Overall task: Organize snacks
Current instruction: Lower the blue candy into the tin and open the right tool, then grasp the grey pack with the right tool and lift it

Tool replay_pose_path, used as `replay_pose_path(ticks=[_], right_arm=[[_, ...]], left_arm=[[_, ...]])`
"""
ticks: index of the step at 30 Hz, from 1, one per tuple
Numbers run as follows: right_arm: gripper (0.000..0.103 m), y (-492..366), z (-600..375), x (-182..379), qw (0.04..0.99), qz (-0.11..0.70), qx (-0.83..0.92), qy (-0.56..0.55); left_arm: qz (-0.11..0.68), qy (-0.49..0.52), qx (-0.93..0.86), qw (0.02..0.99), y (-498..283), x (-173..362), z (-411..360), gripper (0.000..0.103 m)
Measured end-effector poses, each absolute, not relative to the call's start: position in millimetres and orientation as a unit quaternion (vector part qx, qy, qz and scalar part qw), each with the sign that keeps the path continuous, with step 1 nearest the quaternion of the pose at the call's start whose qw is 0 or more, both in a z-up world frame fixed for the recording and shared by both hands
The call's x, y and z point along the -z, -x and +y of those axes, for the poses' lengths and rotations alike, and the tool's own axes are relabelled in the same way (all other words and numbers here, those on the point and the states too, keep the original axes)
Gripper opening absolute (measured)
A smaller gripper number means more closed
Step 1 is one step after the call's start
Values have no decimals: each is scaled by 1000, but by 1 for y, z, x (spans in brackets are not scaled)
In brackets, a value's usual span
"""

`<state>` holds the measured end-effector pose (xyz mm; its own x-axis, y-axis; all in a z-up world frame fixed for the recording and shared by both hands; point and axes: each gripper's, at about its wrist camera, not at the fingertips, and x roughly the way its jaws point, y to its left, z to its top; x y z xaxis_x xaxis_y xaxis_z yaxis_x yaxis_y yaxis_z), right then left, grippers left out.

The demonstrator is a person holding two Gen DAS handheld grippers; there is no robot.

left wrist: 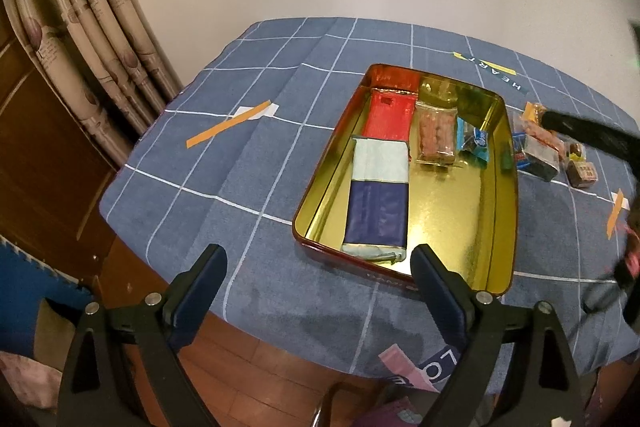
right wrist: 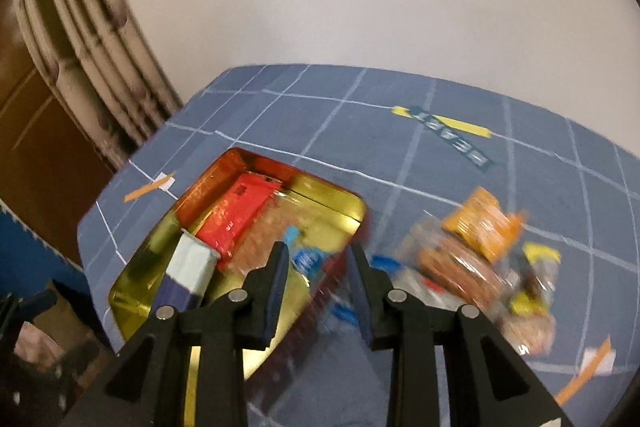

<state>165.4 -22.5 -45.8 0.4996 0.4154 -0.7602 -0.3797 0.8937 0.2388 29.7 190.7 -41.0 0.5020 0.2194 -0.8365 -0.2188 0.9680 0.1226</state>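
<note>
Showing a surface [left wrist: 256,163] draped in blue cloth with a white grid, standing before a pale wall and a patterned curtain [left wrist: 92,39]. Resting near the middle of it: an open rectangular tin [left wrist: 460,227], red outside and gold inside. Hovering over the near edge of the surface, just short of the tin: the left tongs [left wrist: 320,255], gaping wide and holding nothing. Hanging above the tin's right wall, as seen from the right wrist: the right tongs [right wrist: 318,251], standing only narrowly parted and gripping nothing. Lying inside the tin along its left side: a white-and-navy packet [left wrist: 378,199] at the near end and, touching its far end, a red packet [left wrist: 390,119]. Lying just right of the red packet, also inside: a clear bag of brownish pieces [left wrist: 436,135], then a small blue wrapper [left wrist: 476,143]. Sitting outside, just beyond the tin's right wall: a loose heap of small snacks [left wrist: 540,151], including an orange packet [right wrist: 480,223], too blurred for telling the rest apart. Sticking to the cloth at far left: a strip of orange tape [left wrist: 228,129].
</note>
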Motion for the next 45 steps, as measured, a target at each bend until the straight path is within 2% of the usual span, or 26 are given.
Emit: replay_pose_path(ticks=[8,14,16,19,30,33,42,44,45], right_arm=[[31,-114,-114,69,868,466,-162,-49],[31,-112,-116,78,864,468,-178,-62],[33,-118,-100,72,864,455,-215,-33],[41,-132,-76,67,863,436,-252,49],[41,-194,-29,90,795,474,-330,187],[44,-194,-23,96,785,463,-336,236],[46,-200,-19,116,749,505,-325,280],[42,-192,-23,118,749,504,-331,275],[34,-186,-26,119,754,500,-327,272]], left_arm=[[482,-17,-120,868,-25,41,176,91],[481,-32,-117,868,-23,42,167,92],[483,-34,-117,867,-24,43,167,92],[487,-32,-118,865,-25,45,169,92],[505,-24,-113,855,-33,55,174,93],[509,-22,-114,853,-34,57,175,93],[515,-28,-112,849,-34,60,172,93],[513,-26,-113,851,-34,59,173,93],[512,-26,-112,851,-34,59,173,93]])
